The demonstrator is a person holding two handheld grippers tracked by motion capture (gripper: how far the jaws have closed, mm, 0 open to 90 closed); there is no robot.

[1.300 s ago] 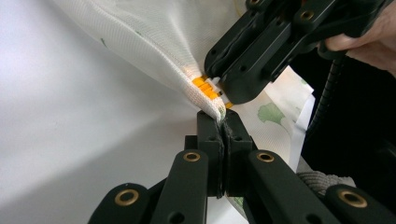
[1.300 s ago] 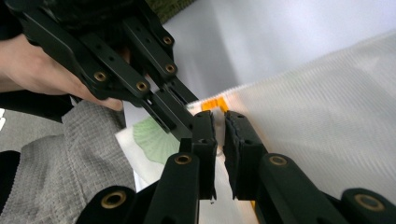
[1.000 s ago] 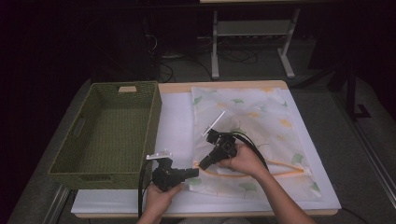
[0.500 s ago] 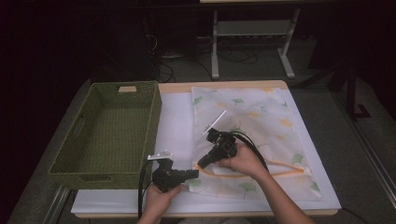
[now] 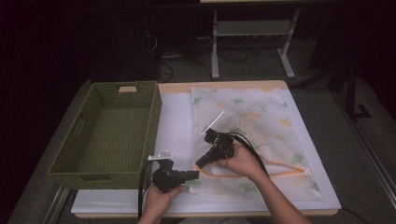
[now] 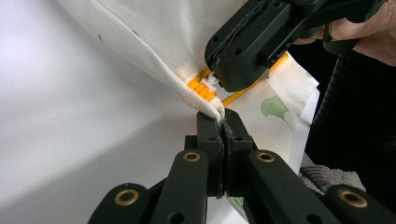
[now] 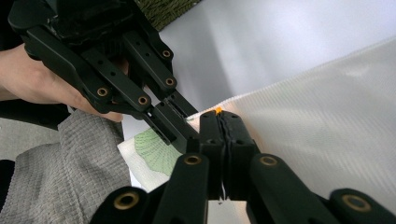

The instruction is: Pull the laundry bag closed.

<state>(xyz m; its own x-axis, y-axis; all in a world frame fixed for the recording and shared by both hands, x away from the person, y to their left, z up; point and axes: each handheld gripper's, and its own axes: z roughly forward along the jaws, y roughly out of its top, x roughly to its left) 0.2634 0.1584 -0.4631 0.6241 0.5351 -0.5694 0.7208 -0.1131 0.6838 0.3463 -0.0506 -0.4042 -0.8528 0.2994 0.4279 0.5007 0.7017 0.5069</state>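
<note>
A white mesh bag [image 5: 252,116] printed with green and yellow leaves lies flat on the white table cover [image 5: 175,121], its orange zipper [image 5: 261,173] running along the near edge. My left gripper [image 5: 195,174] is shut on the bag's near left corner [image 6: 212,108], which is pinched between its jaws. My right gripper [image 5: 199,164] meets it tip to tip from the right. Its jaws have just been closing and are shut on the zipper pull [image 6: 205,85], with a bit of orange [image 7: 217,110] showing at the tips. The bag's mesh [image 7: 317,107] stretches away from there.
A green woven basket [image 5: 152,126] stands on the left of the table, close to the left gripper. Grey table surface [image 5: 327,121] borders the white cover. A metal stand [image 5: 254,32] and cables sit on the dark floor beyond the far edge.
Both hands stay where they were at the bag's near left corner. The right gripper's tip has settled slightly closer to the left gripper.
</note>
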